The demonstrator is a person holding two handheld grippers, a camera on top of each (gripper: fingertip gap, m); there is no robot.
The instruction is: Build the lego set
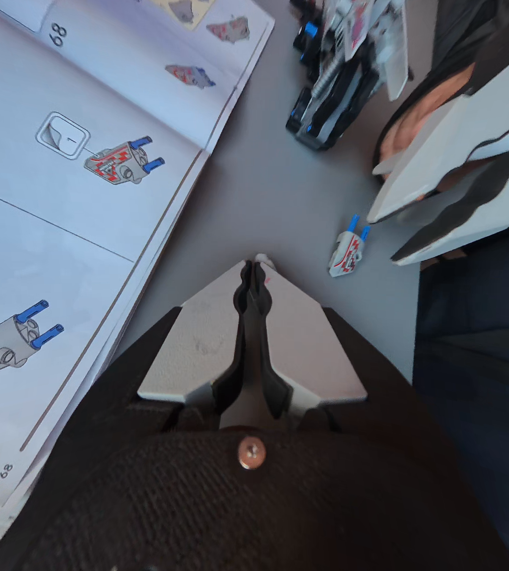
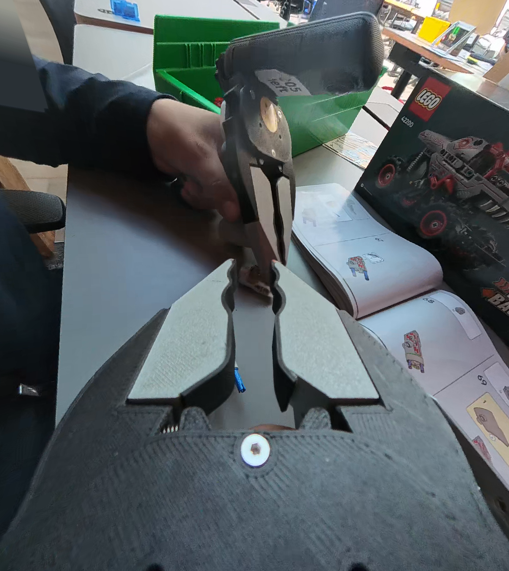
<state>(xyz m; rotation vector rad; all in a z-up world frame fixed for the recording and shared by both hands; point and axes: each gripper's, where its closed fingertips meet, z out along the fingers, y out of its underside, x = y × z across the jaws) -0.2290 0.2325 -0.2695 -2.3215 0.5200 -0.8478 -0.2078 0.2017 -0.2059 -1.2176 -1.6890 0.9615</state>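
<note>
My left gripper [image 1: 253, 265] is shut, tips down at the grey table. It also shows in the right wrist view [image 2: 267, 265], where a small pale printed piece [image 2: 254, 284] with red and dark marks sits pinched at its tips; most of the piece is hidden. A small grey Lego part [image 1: 347, 251] with a red-checked sticker and two blue pins lies on the table to its right. My right gripper [image 1: 382, 239] is open just beside that part. In its own view [image 2: 253, 265] the jaws stand apart and empty, with a blue pin [image 2: 238, 381] showing between them.
The open instruction booklet [image 1: 92, 154] lies to the left and also shows in the right wrist view [image 2: 370, 247]. The part-built black, grey and blue vehicle [image 1: 333, 86] stands at the back. A Lego box [image 2: 463, 185] and a green bin [image 2: 216, 55] stand behind. There is about 7 centimetres between the tips of the two grippers. From the right gripper's tips to the blue pin [image 2: 238, 381] is close to 8 centimetres. Seen from the left wrist view [image 1: 355, 222] as well.
</note>
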